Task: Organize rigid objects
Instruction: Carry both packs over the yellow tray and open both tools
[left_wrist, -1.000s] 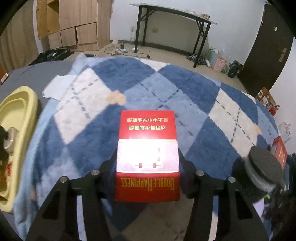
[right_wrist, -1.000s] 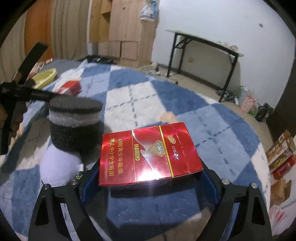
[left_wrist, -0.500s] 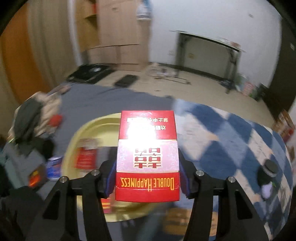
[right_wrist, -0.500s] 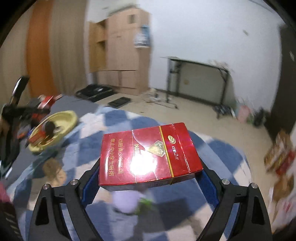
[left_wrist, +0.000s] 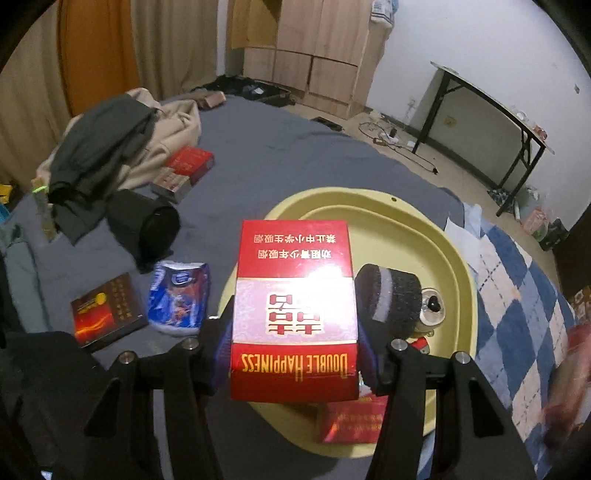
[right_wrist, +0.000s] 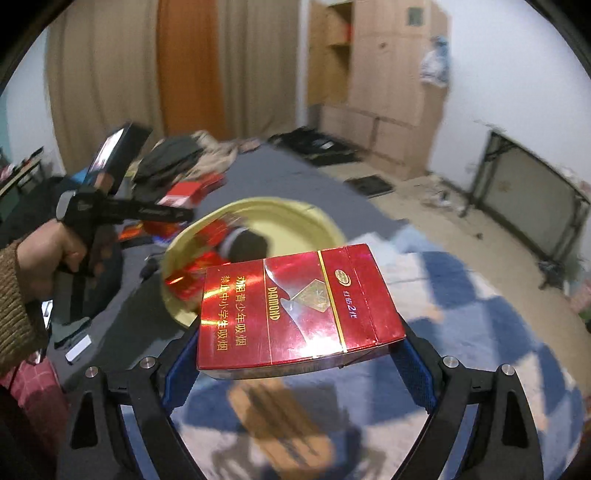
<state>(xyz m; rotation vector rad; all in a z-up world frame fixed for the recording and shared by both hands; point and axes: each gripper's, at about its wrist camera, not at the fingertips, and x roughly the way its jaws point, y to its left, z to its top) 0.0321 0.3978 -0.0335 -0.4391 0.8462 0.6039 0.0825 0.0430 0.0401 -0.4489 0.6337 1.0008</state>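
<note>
On the far left of the grey bed lie a small dark book (left_wrist: 107, 312) and a crumpled blue packet (left_wrist: 180, 297). The left gripper (left_wrist: 293, 354) has its jaws clenched on the sides of a red-and-white cigarette box (left_wrist: 294, 306), held above the near rim of the yellow tray (left_wrist: 458, 266), where a black foam roll (left_wrist: 389, 299) lies just right of the box. The right gripper (right_wrist: 295, 363) grasps a red cigarette pack (right_wrist: 295, 312) flat between its jaws, over the blue checked blanket (right_wrist: 461, 332), right of the tray.
</note>
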